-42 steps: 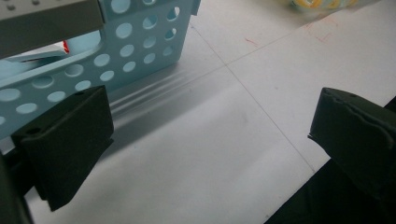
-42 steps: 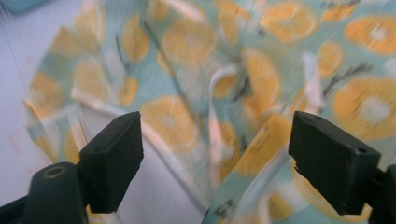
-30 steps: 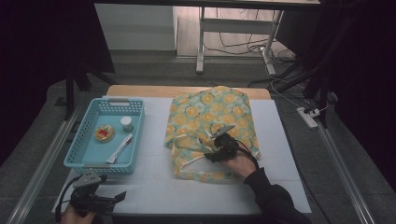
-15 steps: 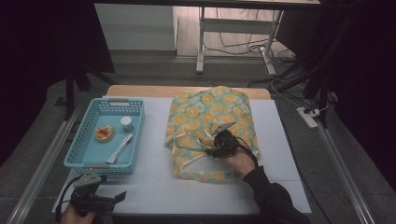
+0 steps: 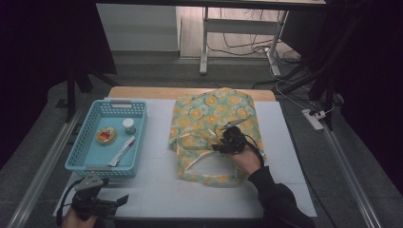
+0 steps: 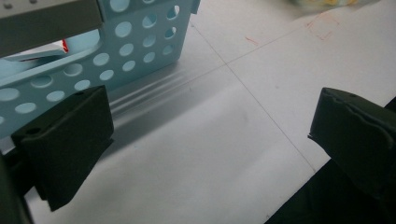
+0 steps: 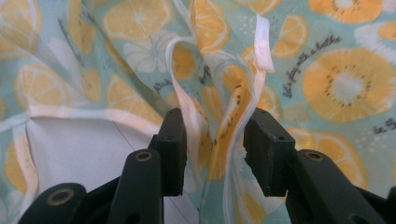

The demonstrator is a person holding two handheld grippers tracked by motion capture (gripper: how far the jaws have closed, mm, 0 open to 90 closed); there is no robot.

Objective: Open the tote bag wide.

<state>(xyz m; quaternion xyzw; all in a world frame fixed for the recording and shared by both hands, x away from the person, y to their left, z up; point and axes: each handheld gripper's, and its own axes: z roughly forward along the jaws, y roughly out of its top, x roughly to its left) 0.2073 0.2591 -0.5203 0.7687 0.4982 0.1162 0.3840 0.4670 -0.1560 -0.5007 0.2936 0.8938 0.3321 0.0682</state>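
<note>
My right gripper (image 7: 212, 154), jaws just closing around a pinch of the soft, limp citrus-print tote bag (image 5: 209, 118), takes its mouth hem; left gripper (image 5: 102, 202) idles wide open.

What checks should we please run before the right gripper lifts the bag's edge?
1. Right gripper over bag: ok.
2. White-trimmed fabric fold between its jaws: ok.
3. Pads pressing the fold: cannot tell; the jaws have just been closing, with a gap showing.
4. Left gripper open, off the bag: ok.
5. Basket apart from the bag: ok.
6. Bag flat on the table: not ok, rumpled.
</note>
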